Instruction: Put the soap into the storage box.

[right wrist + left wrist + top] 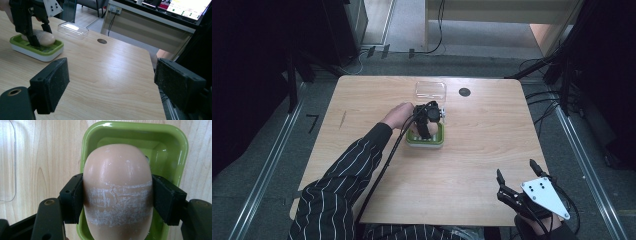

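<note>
Soap [117, 190] looks hard and slippery; my left gripper [117, 200] pinches its middle above the green dish [175, 147]. My right gripper [110, 87] rests spread, near right.

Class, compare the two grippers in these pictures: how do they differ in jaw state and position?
The left gripper is shut on the soap bar over the green dish; the right gripper stands open, holding nothing. The left is at mid-table; the right sits at the near edge. Both have black jaws.

A clear plastic lid [430, 90] lies on the wooden table [472, 150], near a dark round hole [464, 92].
</note>
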The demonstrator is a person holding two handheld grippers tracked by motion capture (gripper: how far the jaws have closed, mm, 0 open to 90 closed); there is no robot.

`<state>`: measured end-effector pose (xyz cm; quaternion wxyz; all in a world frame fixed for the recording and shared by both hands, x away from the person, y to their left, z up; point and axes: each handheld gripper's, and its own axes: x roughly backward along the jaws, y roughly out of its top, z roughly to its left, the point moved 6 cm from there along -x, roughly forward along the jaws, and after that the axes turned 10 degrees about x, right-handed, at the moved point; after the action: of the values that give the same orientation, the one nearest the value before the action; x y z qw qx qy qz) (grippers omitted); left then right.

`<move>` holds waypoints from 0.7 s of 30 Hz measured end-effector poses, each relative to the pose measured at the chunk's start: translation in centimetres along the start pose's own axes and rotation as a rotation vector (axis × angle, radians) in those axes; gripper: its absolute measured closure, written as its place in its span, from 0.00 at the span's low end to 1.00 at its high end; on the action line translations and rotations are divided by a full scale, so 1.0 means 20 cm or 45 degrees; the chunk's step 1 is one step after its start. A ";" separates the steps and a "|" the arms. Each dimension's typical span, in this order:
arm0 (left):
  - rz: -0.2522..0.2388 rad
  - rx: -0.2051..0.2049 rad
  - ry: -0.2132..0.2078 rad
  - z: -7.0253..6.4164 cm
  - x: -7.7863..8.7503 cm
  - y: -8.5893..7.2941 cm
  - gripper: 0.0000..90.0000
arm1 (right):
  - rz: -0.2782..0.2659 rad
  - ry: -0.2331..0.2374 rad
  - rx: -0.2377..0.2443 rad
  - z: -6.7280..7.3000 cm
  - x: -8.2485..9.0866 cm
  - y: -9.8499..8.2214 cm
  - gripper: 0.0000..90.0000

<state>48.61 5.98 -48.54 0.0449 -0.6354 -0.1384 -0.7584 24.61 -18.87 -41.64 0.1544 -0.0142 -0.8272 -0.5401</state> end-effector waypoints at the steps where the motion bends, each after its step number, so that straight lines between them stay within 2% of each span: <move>1: 0.003 0.004 -0.001 0.00 0.00 0.00 0.37 | 0.000 0.000 0.000 0.00 0.00 0.00 0.15; 8: 0.006 0.020 -0.017 0.01 -0.02 -0.01 0.37 | 0.001 0.001 0.000 0.00 0.00 0.00 0.15; 11: 0.008 0.011 -0.013 0.02 -0.03 -0.01 0.37 | 0.001 0.000 0.000 0.00 0.00 0.00 0.15; 18: 0.011 0.034 -0.015 0.01 -0.04 -0.01 0.37 | 0.002 0.002 -0.001 0.00 0.00 0.00 0.15; 21: 0.027 0.039 -0.020 0.01 -0.04 -0.01 0.37 | 0.001 0.001 -0.001 0.00 0.00 0.00 0.15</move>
<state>48.92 6.13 -49.40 0.0615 -0.6421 -0.1437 -0.7505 24.58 -18.82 -41.65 0.1550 -0.0145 -0.8268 -0.5405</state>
